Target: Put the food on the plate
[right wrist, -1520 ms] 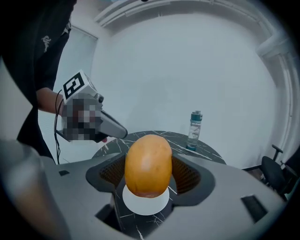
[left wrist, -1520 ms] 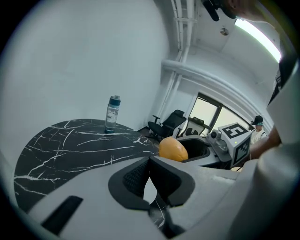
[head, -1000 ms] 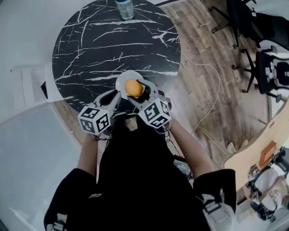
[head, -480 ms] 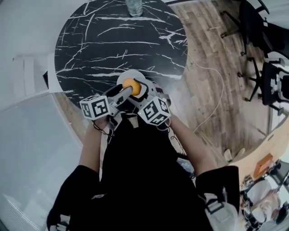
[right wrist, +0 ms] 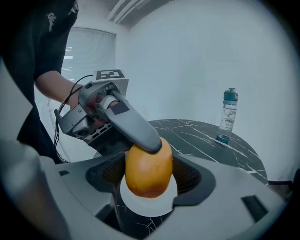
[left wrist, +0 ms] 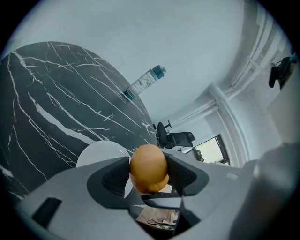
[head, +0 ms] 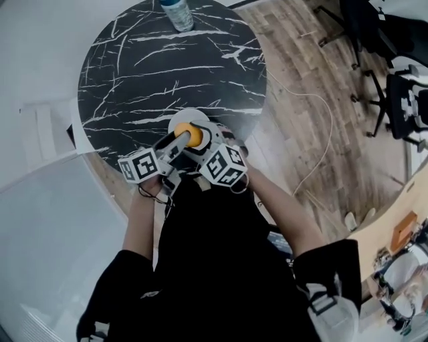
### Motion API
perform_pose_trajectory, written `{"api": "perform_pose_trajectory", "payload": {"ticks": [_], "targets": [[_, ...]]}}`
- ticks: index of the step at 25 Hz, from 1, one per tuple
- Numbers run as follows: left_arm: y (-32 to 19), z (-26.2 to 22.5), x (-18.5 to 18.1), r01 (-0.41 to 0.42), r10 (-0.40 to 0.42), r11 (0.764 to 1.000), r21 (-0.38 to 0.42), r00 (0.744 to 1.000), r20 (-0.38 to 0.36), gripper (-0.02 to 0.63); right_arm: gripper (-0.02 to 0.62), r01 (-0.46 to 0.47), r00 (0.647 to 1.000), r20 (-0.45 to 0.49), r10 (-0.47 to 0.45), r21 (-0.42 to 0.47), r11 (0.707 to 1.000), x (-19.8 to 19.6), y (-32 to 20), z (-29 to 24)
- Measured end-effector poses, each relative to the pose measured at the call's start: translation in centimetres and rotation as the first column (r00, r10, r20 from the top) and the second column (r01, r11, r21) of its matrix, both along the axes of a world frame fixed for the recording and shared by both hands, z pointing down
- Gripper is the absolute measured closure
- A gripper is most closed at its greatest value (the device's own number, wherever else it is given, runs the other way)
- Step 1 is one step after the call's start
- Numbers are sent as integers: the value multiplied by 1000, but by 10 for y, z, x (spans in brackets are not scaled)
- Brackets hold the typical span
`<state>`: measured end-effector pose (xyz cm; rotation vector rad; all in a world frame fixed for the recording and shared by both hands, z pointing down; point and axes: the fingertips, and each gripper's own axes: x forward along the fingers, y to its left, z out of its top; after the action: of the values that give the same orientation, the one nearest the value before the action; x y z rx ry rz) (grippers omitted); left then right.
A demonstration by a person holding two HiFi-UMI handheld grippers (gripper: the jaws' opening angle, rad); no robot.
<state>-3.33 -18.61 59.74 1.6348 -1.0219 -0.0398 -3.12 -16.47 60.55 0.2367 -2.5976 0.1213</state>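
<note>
1. two hand-held grippers meet over the near edge of a round black marble-patterned table [head: 167, 60], where a small round white plate [head: 179, 120] sits.
2. the right gripper [right wrist: 150, 176] has its jaws pressed on either side of a smooth orange egg-shaped food [head: 193, 135], which hangs directly over the plate. whether its underside touches the plate cannot be told.
3. the left gripper [left wrist: 148, 169] is rolled so that one jaw lies across the top of the food. its jaws have just been closing in from wide, and both pads appear to meet the food.
4. the step in hand looks like the set-down, with the food over the plate and gripped twice.
5. the next move would call for lowering the food until it rests, then parting both pairs of jaws gently. its rounded shape could roll off the small plate so near the table's edge.
6. a clear plastic water bottle with a teal cap [head: 176, 13] stands at the far side, well apart.
</note>
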Motion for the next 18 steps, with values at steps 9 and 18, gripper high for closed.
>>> {"api": "perform_pose_trajectory", "payload": {"ticks": [9,18], "targets": [[-7,8,-24,-92,69,994,53,940,335,353,327,-89,996,-9,88,-128,988,28,-2,11],[-23,-4,-28,-340,145,932,128,671,727,353,592,-236,972,-35,234,-190,953,55,-18,19]]}}
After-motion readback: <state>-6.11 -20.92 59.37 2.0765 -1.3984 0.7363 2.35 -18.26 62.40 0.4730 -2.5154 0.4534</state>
